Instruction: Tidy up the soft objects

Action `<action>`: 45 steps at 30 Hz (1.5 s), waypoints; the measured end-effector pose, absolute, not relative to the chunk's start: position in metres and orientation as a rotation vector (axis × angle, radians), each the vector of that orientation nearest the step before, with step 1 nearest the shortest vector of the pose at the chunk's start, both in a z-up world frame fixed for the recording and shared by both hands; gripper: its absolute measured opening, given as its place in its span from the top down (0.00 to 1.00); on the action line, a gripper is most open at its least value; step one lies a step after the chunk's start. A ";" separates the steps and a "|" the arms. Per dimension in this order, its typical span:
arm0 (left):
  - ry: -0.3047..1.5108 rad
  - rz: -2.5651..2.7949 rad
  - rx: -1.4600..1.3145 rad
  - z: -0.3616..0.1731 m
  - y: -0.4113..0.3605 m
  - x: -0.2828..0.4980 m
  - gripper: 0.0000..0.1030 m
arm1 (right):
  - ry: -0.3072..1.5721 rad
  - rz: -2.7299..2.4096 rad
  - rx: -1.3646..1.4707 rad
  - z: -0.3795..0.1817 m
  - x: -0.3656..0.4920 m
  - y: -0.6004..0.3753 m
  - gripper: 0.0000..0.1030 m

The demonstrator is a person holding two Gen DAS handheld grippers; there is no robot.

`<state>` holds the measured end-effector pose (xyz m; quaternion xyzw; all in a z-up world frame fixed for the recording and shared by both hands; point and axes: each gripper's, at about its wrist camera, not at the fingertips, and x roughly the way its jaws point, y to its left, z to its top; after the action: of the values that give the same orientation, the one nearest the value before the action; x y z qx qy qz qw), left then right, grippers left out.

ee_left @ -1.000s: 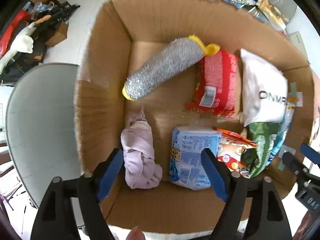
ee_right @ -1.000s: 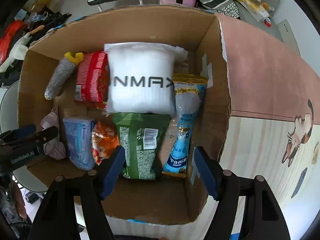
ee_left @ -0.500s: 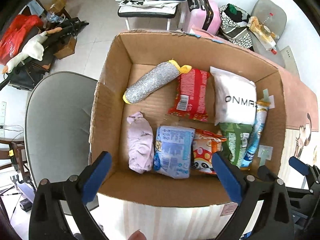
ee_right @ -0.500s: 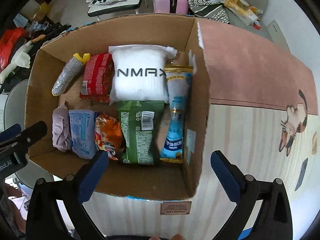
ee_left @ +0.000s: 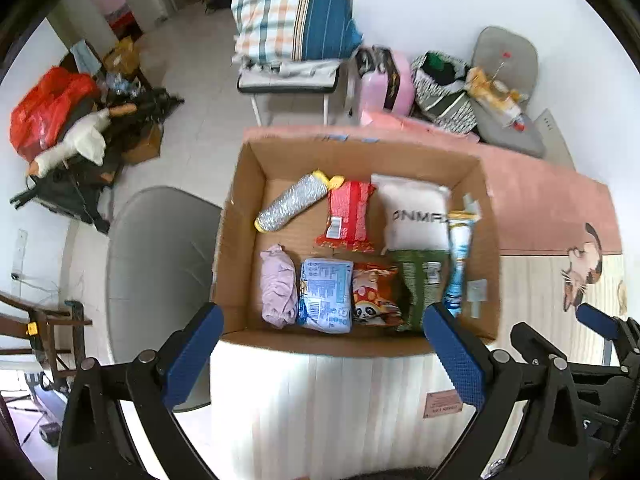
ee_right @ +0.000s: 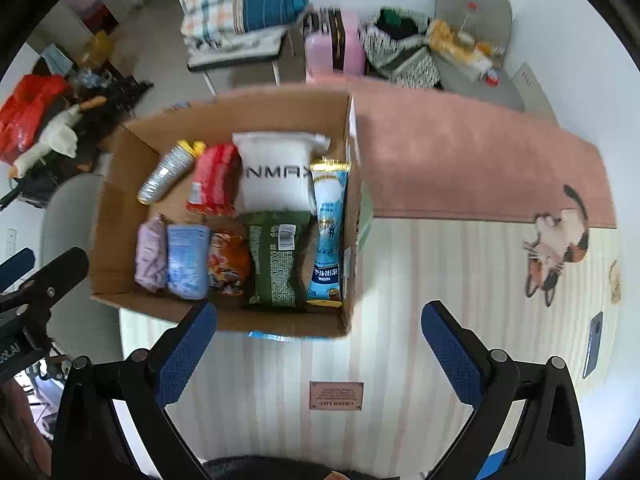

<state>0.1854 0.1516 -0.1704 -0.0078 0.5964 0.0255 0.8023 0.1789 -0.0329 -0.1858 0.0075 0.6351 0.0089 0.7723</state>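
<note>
A cardboard box (ee_left: 240, 208) (ee_right: 120, 200) stands on the table and holds soft packs in two rows: a silver roll (ee_left: 290, 208), a red pack (ee_left: 348, 216), a white ONMAX bag (ee_left: 416, 216), a lilac cloth (ee_left: 278, 286), a light blue pack (ee_left: 326, 296), an orange snack bag (ee_left: 374, 294), a green pack (ee_right: 276, 258) and a blue sachet (ee_right: 328, 236). My left gripper (ee_left: 320, 360) is open and empty, high above the box's near edge. My right gripper (ee_right: 320, 354) is open and empty, above the mat near the box's right corner.
The table carries a striped mat (ee_right: 440, 300) with a cat picture (ee_right: 556, 248) and a pink strip (ee_right: 460, 164). A grey chair (ee_left: 160, 264) stands left of the box. Behind are a bench with a plaid pillow (ee_left: 292, 12), a pink suitcase (ee_left: 384, 84) and floor clutter.
Both grippers have pulled up and back from inside the box, so the whole box and table now show. Both have opened wider. The contents have not moved.
</note>
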 end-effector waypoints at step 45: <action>1.018 0.030 -0.034 -0.011 0.132 0.053 0.01 | 1.007 0.025 -0.036 0.028 0.039 -0.045 0.00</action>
<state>0.0526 0.1317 -0.0108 -0.0163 0.4873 0.0145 0.8730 0.0394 -0.0455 0.0282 -0.0171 0.4826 0.0121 0.8756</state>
